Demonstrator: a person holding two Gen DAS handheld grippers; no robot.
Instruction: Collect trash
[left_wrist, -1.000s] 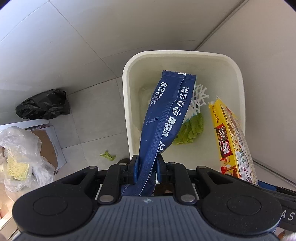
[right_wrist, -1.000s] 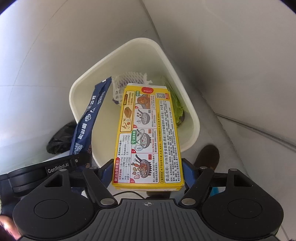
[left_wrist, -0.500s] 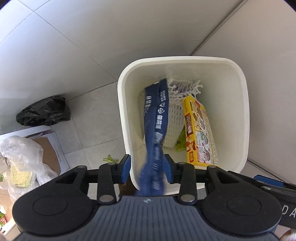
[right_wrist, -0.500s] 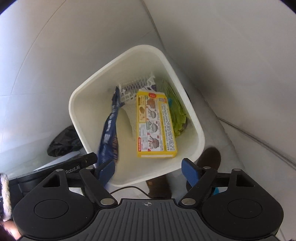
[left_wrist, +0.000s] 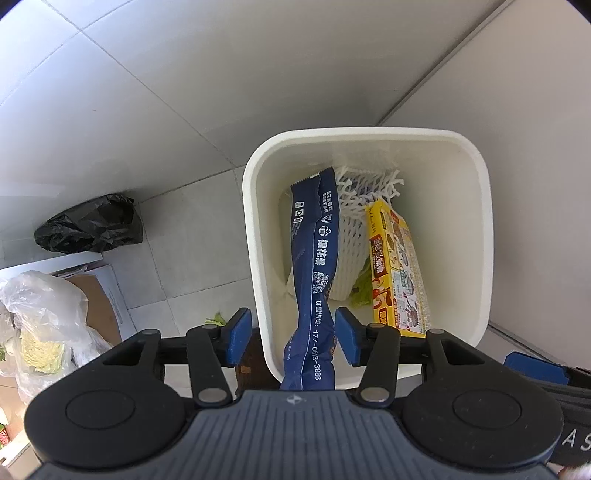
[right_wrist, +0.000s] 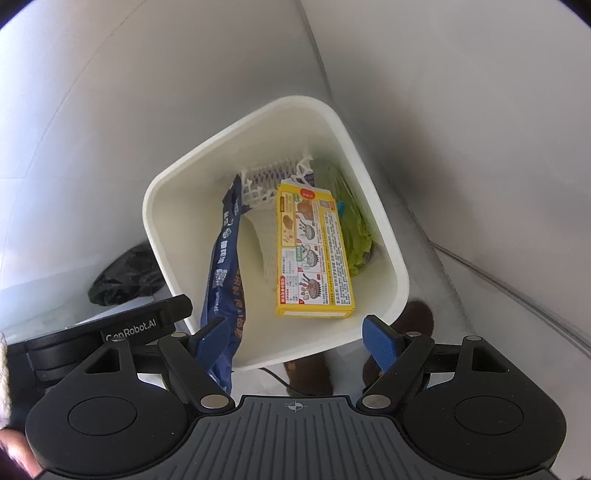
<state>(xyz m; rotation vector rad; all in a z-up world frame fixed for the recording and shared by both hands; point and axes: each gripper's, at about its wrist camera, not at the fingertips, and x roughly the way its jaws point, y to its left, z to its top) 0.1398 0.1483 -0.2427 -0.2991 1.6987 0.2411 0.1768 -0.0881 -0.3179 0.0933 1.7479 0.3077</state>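
Note:
A white bin (left_wrist: 255, 229) stands on the floor below both grippers. My left gripper (left_wrist: 292, 334) hangs over its near rim with its jaws opening. A long blue wrapper (left_wrist: 314, 258) passes loosely between the pads and reaches down into the bin. Inside lie a yellow food box (left_wrist: 397, 266), a white foam net (left_wrist: 347, 236) and green leaves (right_wrist: 354, 236). My right gripper (right_wrist: 296, 341) stands open above the bin (right_wrist: 391, 254) with nothing between its pads. Below it I see the yellow box (right_wrist: 314, 254) and, at its left finger, the blue wrapper (right_wrist: 221, 266).
A black plastic bag (left_wrist: 92, 225) lies on the tiles left of the bin. A clear bag with cabbage (left_wrist: 40, 325) and a cardboard box (left_wrist: 99, 302) sit at the far left. A green scrap (left_wrist: 216, 319) lies by the bin. Brown shoes (right_wrist: 417, 317) stand near it.
The left jaws let go of the blue wrapper, which slid down into the bin. The yellow box dropped from the right gripper into the bin. Both jaws stand wider.

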